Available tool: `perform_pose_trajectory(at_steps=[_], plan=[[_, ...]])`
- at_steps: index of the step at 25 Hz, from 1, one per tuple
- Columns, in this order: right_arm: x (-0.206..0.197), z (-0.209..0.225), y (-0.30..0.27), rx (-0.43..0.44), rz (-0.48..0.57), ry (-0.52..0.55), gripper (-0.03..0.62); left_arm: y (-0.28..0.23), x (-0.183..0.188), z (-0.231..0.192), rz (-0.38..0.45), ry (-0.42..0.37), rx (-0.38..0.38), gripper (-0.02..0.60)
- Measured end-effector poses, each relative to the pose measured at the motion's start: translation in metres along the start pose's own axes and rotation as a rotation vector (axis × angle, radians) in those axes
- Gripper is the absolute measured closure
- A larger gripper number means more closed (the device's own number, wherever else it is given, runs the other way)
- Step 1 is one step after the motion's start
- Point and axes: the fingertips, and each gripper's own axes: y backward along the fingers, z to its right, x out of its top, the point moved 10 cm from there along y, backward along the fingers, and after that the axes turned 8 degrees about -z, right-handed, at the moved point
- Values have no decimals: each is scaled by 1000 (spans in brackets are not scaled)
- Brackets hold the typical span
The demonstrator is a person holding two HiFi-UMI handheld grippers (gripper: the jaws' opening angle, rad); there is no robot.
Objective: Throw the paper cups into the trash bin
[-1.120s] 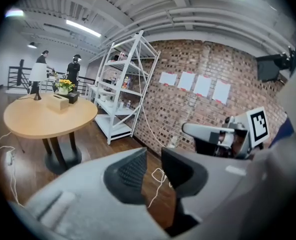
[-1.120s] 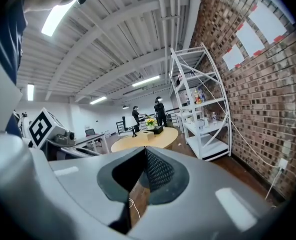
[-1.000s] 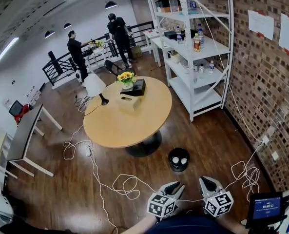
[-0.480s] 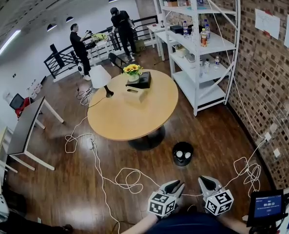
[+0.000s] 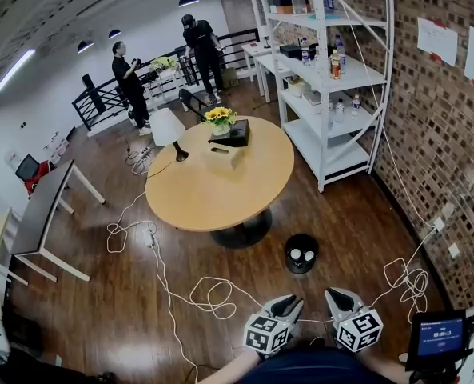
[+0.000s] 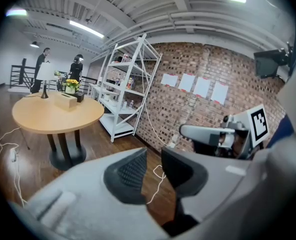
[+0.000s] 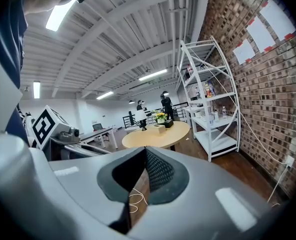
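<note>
A small black trash bin (image 5: 301, 253) stands on the wooden floor just right of the round table's foot, with two white paper cups (image 5: 295, 254) inside it. Both grippers are held low at the bottom of the head view, short of the bin and apart from it. My left gripper (image 5: 291, 302) (image 6: 152, 156) has its jaws partly apart, with only floor and a cable showing through the gap. My right gripper (image 5: 337, 296) (image 7: 144, 159) is shut with nothing in it. Neither gripper view shows the bin.
A round wooden table (image 5: 221, 186) carries a lamp, flowers and a box. A white shelf unit (image 5: 332, 94) stands by the brick wall at right. White cables (image 5: 209, 294) loop over the floor. Two people (image 5: 129, 78) stand far back. A small screen (image 5: 438, 338) sits at lower right.
The head view has shifted slightly, so table and bin sit a little higher and more to the right. Both grippers keep their places and their jaws have not moved.
</note>
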Motion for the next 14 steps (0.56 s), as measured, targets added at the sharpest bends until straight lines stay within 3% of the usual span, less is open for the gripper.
perform_pose_trajectory(at_steps=[14], plan=[[-6,-4,3,6,-16,6,583,1,-7,3,-5,1,-5,488]])
